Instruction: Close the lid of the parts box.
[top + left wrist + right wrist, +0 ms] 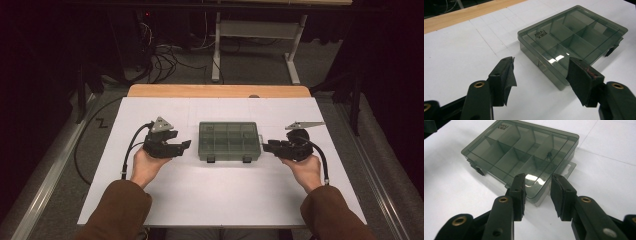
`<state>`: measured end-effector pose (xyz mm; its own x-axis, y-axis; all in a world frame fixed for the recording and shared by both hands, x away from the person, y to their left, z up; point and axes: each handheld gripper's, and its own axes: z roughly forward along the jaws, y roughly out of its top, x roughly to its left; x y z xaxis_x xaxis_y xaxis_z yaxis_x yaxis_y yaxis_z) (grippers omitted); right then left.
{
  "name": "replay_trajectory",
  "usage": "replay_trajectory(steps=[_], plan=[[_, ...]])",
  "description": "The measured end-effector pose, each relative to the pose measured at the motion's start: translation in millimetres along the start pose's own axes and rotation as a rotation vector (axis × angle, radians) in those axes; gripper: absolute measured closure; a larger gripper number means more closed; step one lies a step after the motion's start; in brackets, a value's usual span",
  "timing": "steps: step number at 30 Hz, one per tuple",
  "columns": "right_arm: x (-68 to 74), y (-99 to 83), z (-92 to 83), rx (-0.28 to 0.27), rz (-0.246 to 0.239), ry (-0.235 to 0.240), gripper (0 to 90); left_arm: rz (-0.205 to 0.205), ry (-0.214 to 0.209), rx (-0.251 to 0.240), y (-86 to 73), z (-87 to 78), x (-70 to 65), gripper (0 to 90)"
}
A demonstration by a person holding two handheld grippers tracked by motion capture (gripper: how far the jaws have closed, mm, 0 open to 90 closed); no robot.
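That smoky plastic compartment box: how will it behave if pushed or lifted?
The box looks like stiff, thin plastic, nearly empty, so probably light. Its glossy lid may slip between pads. Flat and low on the table, it should slide rather than tip.

Both forearms wear brown sleeves (120,207) that end at the wrist. The left gripper (183,145) and the right gripper (267,146) are black, blocky tools, each topped by a grey three-cornered plate (161,124) and trailing a black cable (131,150). In the gripper views the jaws show brass-coloured rivets (479,84), and dark pads (557,195) line their inner faces.
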<state>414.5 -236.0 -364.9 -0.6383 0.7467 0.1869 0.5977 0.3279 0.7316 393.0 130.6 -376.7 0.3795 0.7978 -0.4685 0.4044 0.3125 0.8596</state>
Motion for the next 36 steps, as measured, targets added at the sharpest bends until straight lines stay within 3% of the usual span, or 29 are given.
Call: replay_trajectory(steps=[16,36], plan=[[2.4,-11.1,-11.0,-0.045,0.001,0.008,62.3,-0.005,-0.005,-0.011,-4.6,-9.3,2.5,37.5],[5.3,-25.3,-19.8,-0.077,-0.034,-0.003,56.7,-0.02,0.012,-0.033,-6.2,-22.7,11.1,37.5]])
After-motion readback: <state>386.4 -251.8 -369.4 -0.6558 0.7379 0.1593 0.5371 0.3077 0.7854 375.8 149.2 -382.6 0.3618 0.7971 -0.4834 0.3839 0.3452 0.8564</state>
